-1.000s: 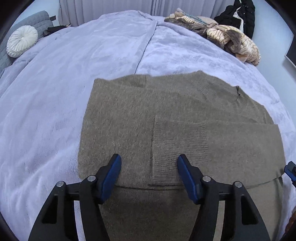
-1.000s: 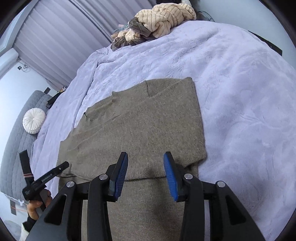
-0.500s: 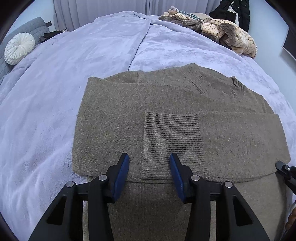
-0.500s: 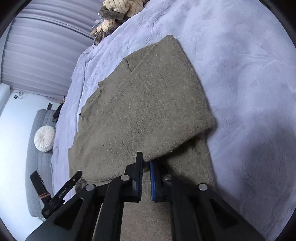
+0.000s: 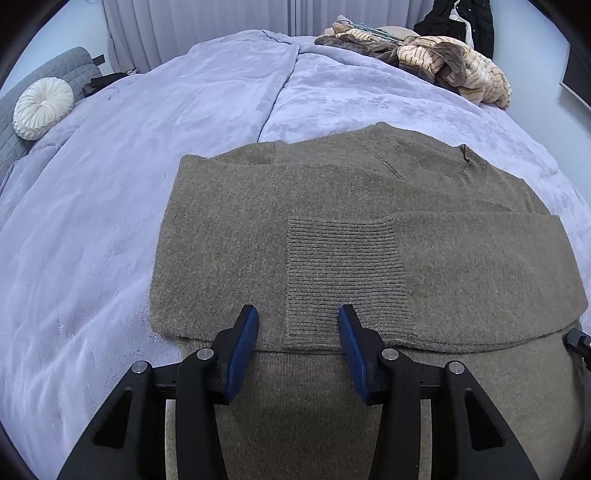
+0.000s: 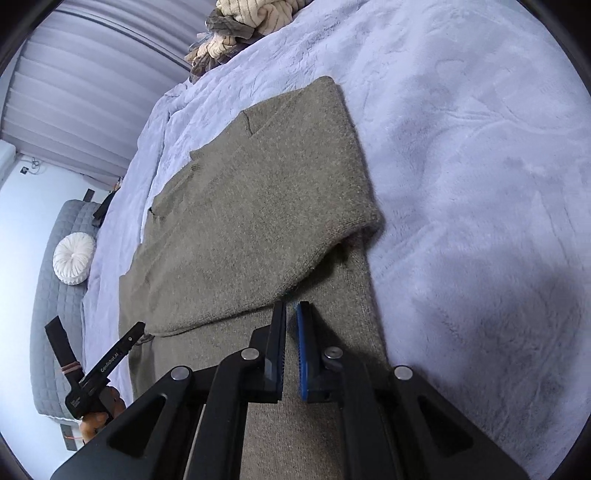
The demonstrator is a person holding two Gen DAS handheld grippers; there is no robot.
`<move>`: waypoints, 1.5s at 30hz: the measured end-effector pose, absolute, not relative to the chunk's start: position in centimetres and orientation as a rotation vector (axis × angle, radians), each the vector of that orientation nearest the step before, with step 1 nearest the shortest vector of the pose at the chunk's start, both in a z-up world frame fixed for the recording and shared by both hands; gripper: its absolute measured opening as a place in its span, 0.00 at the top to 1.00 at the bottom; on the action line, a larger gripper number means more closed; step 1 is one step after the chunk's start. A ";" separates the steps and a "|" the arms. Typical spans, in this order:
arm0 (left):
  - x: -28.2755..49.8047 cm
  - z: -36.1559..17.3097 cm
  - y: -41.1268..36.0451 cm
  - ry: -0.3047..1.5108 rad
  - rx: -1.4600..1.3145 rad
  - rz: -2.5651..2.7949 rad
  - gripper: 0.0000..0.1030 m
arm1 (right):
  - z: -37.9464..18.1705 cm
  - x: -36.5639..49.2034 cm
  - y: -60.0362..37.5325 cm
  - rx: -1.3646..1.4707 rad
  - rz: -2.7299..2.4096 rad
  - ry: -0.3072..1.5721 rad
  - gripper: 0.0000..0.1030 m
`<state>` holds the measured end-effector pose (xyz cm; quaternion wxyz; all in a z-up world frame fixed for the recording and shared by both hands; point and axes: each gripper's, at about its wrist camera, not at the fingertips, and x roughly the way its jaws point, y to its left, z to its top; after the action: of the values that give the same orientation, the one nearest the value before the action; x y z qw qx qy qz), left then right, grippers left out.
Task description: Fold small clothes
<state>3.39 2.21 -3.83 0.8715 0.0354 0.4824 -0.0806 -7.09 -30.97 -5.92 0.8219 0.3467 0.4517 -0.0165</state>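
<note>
An olive-brown knit sweater (image 5: pixel 332 199) lies flat on the lavender bed cover (image 5: pixel 129 166), its sleeves folded across the body. The ribbed cuff (image 5: pixel 343 273) lies on top near the front. My left gripper (image 5: pixel 297 314) stands open just above the folded sleeve's near edge, one blue pad on each side of the cuff's corner. In the right wrist view the sweater (image 6: pixel 258 199) shows a folded side layer. My right gripper (image 6: pixel 291 304) is shut, its tips pinching the near edge of that layer. The left gripper (image 6: pixel 107 365) shows at the lower left.
A heap of striped beige and brown clothes (image 5: pixel 443 62) lies at the bed's far right, with a dark jacket (image 5: pixel 458 22) behind it. A round white cushion (image 5: pixel 42 107) rests on a grey quilted seat at the left. Curtains close off the back.
My right gripper sank to the folded layer's edge, rolled and closed from open. My left gripper narrowed its jaws and now straddles the cuff's corner.
</note>
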 end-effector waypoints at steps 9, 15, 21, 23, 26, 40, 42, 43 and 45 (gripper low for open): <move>2.8 -2.1 5.1 0.990 -0.059 -0.145 0.27 | -4.9 -7.5 -30.8 0.704 -0.032 0.945 0.82; 2.0 -2.7 5.8 1.003 -0.025 -0.128 0.26 | -5.3 -7.7 -30.4 0.717 -0.014 0.944 0.69; 2.2 -2.8 5.0 1.012 -0.058 -0.139 0.26 | -5.1 -7.2 -29.8 0.747 0.011 0.934 0.65; 2.2 -2.8 4.6 1.012 -0.056 -0.143 0.26 | -5.4 -6.8 -30.4 0.788 -0.007 0.920 0.64; 1.9 -3.3 4.4 1.025 -0.052 -0.148 0.26 | -5.8 -6.1 -31.0 0.809 -0.044 0.901 0.65; -1.0 -5.1 4.6 1.052 -0.018 -0.152 0.25 | -4.1 -7.8 -28.1 0.529 -0.087 0.947 0.66; -1.4 -4.9 4.9 1.055 -0.027 -0.153 0.25 | -3.6 -8.0 -27.4 0.488 -0.098 0.946 0.60; -1.5 -4.8 5.0 1.056 -0.030 -0.151 0.25 | -3.3 -7.9 -27.1 0.468 -0.098 0.945 0.60; -1.9 -4.6 5.3 1.062 -0.035 -0.151 0.25 | -2.7 -8.0 -26.4 0.437 -0.092 0.947 0.59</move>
<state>-1.92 5.26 -4.56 0.8595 -0.0166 0.5059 -0.0718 -8.01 -26.38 -2.74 0.8661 0.2087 0.4521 -0.0441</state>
